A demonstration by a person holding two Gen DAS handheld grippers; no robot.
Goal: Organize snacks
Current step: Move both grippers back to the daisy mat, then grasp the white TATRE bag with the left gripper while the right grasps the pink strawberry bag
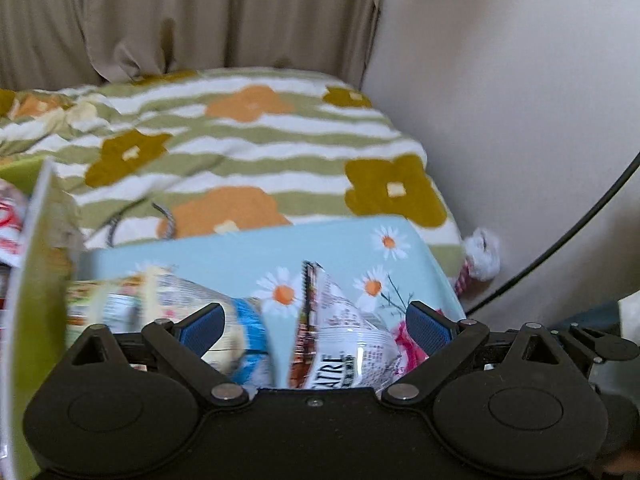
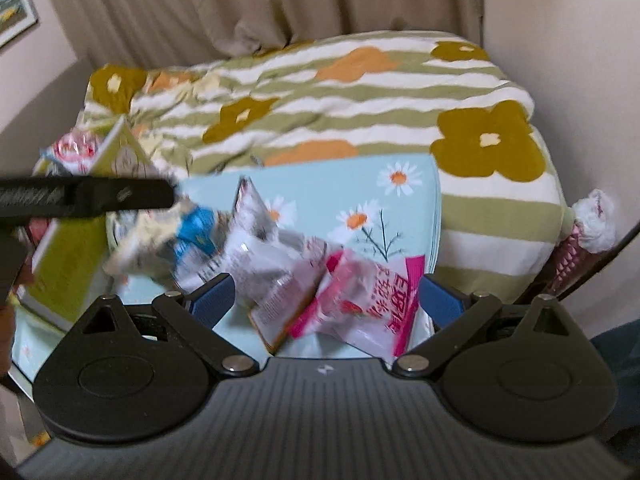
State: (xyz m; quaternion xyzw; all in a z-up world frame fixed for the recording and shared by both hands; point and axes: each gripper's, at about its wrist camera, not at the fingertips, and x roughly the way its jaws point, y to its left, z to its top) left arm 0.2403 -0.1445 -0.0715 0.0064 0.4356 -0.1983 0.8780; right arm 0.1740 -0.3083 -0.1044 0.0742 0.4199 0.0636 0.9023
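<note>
Several snack packets lie on a light blue daisy-print surface (image 2: 332, 196) on the bed. A pink packet (image 2: 372, 300) lies nearest my right gripper (image 2: 326, 300), a silver-white packet (image 2: 260, 264) left of it, and a blue-and-white packet (image 2: 188, 236) further left. My right gripper is open and empty just above the pink and silver packets. My left gripper (image 1: 316, 330) is open and empty over the silver packet (image 1: 340, 340) and the blue-and-white packet (image 1: 224, 320). The left gripper's black body (image 2: 84, 198) shows at the left of the right wrist view.
A green box (image 2: 80, 240) with its flap raised stands at the left, holding red-and-white packets (image 2: 76, 148). A green-striped flowered blanket (image 2: 360, 112) covers the bed. Beige curtains hang behind, a wall stands at the right, and a pink-and-white object (image 2: 588, 232) sits beside the bed's edge.
</note>
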